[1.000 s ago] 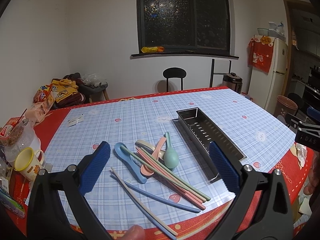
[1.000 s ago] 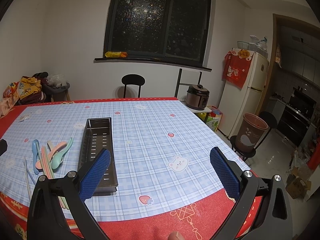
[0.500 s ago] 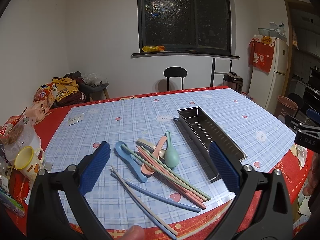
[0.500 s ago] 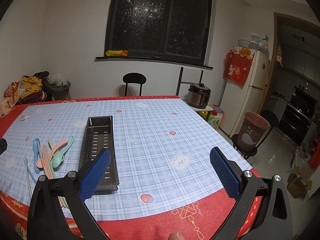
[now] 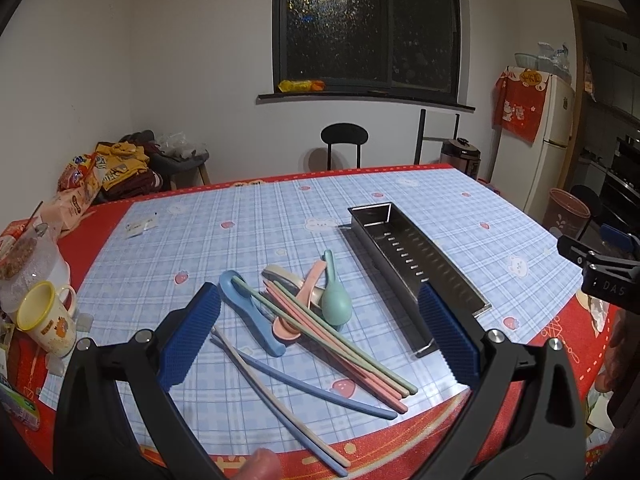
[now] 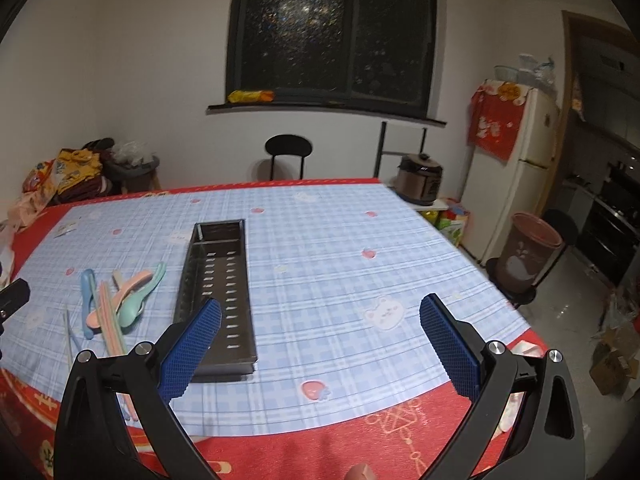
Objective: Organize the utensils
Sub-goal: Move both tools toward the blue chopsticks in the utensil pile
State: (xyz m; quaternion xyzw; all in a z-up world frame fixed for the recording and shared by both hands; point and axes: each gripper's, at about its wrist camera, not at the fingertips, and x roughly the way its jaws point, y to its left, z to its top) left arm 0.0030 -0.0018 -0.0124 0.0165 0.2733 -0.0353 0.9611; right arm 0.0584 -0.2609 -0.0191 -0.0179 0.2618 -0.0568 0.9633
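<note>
Both views dipped nearer; plaid tablecloth [image 5: 460, 208], dark window [image 6: 332, 36], fridge [image 6: 516, 176].

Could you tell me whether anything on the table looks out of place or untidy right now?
Yes. The spoons and chopsticks lie in a crossed, overlapping heap on the tablecloth, left of the metal tray, which holds nothing. Two chopsticks stray toward the table's near edge. Nothing looks spilled or broken.
</note>
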